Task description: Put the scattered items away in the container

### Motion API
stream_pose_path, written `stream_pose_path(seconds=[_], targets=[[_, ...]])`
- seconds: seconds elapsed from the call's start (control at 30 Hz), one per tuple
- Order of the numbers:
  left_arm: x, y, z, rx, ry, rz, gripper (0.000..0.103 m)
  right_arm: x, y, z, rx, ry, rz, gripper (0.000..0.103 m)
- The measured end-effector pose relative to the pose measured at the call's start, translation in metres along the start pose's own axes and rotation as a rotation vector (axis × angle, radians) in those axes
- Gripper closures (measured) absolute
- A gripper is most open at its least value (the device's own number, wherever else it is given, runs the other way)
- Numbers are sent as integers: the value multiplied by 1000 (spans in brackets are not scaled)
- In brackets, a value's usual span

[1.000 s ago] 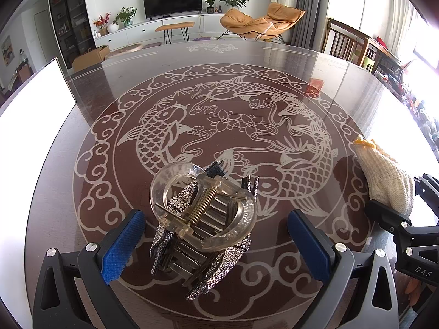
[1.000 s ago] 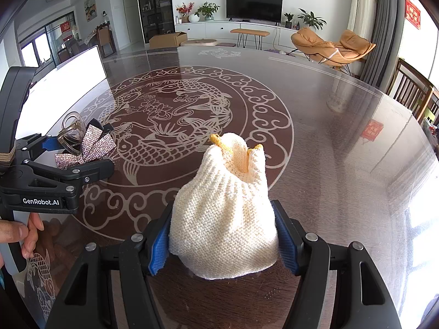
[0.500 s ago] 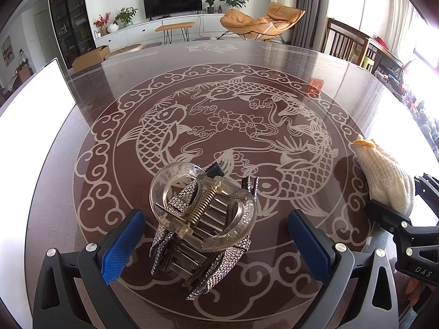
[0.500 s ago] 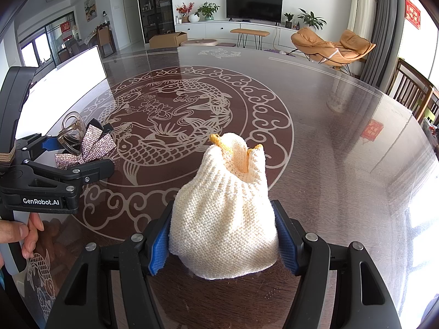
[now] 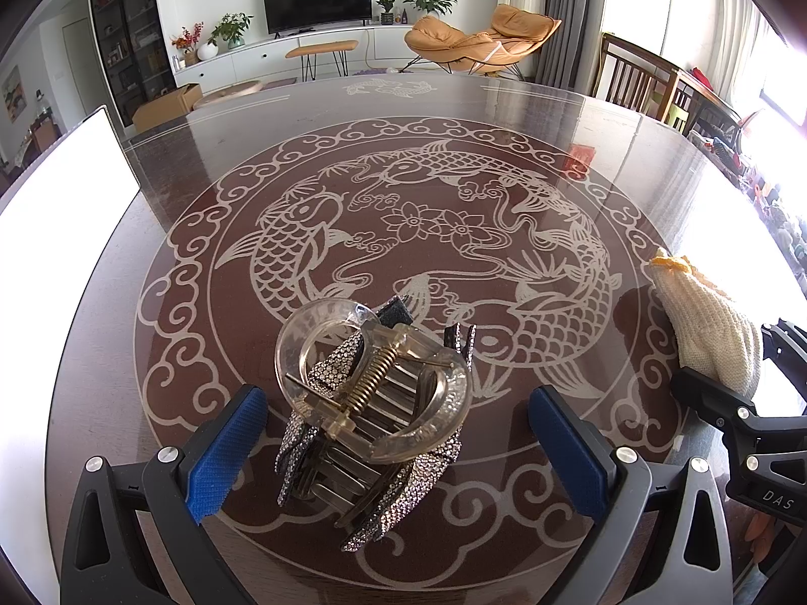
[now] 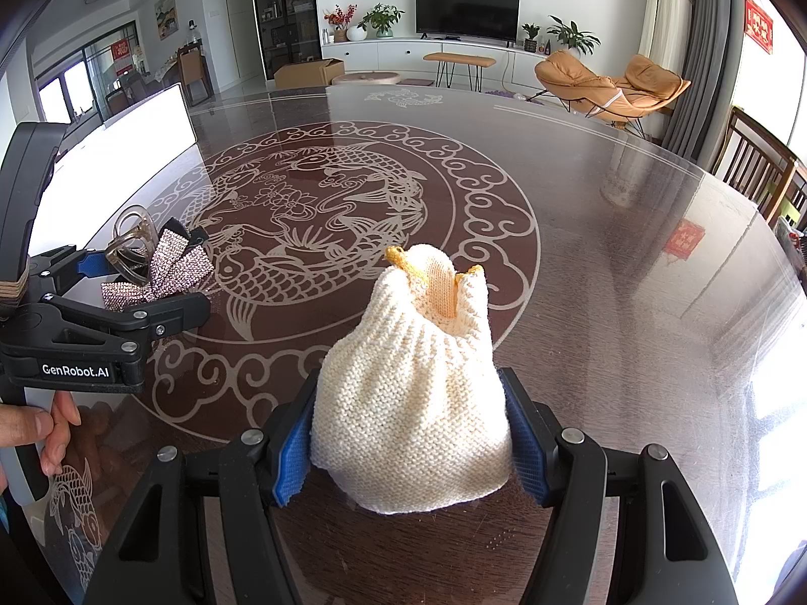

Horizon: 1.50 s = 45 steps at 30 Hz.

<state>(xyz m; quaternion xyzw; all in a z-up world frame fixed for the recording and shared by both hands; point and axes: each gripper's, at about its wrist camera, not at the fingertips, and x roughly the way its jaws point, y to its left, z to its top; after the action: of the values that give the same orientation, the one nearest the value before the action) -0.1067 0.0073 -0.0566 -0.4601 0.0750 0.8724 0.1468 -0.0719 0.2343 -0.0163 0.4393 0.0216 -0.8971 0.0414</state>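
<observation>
A clear claw hair clip lies on top of a rhinestone bow clip on the dark table with the fish pattern. My left gripper is open, its blue pads wide on either side of the clips and touching neither. In the right wrist view the same clear clip and bow clip sit at the left, between the left gripper fingers. My right gripper is shut on a cream knitted pouch with a yellow-edged mouth. The pouch also shows at the right of the left wrist view.
A bright white panel stands along the table's left side. Wooden chairs stand beyond the far right edge. A hand holds the left gripper's handle. The patterned middle of the table lies beyond both grippers.
</observation>
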Motion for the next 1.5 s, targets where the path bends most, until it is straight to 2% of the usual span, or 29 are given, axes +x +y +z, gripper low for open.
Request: stream_pose_path(seconds=[1.3,1.33,1.37,1.4,1.43,1.5], targets=[[-1,0,2,0,2,5,0,0,0,-1,1,-1,0,37],[-1,0,2,1,3,8,0,0,-1,0,11,-3,-1,39],[-2,0,2,2,1,8,0,1,-1,2,41,-9,0,46],[-4,1,3,3,-12,7,21,0,-5,4,69,-10,3,59],[-8,3,6,0,-21,6,50,0,-9,5,97,-6,24,60],[-13,11,10,-36,7,-53,50,-9,-17,5,138,-3,53,63]])
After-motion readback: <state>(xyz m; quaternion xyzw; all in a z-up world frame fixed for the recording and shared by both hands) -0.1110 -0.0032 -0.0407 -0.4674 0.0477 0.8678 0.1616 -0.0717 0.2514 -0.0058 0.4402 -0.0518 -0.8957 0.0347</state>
